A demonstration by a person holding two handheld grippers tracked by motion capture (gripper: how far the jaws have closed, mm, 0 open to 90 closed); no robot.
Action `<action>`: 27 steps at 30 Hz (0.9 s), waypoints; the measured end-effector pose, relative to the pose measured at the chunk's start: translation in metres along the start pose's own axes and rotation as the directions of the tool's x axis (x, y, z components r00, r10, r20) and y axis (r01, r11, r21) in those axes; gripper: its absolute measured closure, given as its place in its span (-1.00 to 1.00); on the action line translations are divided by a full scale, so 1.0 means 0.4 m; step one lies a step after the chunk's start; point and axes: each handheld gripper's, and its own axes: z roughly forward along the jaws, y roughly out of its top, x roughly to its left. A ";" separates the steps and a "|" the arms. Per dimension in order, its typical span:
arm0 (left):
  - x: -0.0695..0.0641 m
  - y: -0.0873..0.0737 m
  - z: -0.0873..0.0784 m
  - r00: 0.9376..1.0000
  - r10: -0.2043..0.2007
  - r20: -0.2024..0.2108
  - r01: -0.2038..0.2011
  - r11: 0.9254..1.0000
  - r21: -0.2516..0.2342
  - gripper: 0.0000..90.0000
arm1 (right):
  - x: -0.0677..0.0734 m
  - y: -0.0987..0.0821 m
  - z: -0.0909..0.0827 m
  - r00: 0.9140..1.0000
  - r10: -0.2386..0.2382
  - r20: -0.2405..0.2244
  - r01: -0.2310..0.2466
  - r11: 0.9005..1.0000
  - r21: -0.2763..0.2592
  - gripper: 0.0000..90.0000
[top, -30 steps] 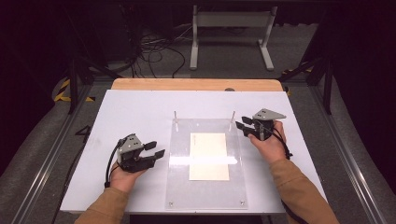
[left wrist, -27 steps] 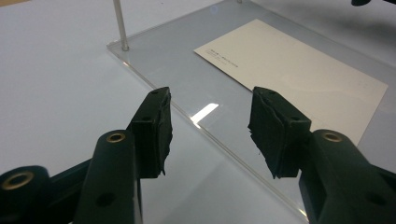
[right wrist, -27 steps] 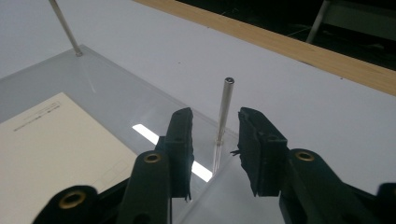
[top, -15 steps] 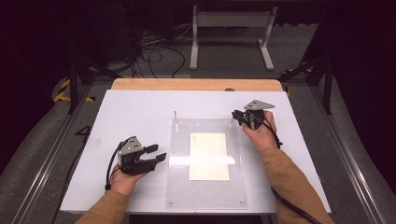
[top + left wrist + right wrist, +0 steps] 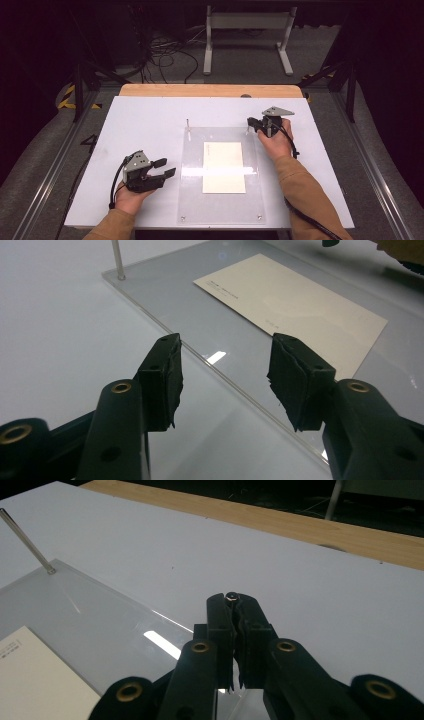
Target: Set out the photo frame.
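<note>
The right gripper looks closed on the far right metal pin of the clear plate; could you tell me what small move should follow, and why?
Probably a gentle straight pull upward. The right gripper has just closed its jaws on the metal pin at the clear plate's far right corner, while the left gripper waits open beside the plate's left edge.

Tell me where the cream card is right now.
In the high view the cream card lies flat in the middle of the clear acrylic plate, between the left gripper and the right gripper.
</note>
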 end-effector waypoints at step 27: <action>0.004 -0.012 -0.035 1.000 0.021 -0.006 -0.022 0.999 -0.033 -0.12 | -0.048 0.015 0.047 0.973 0.227 -0.047 -0.227 0.974 0.011 0.91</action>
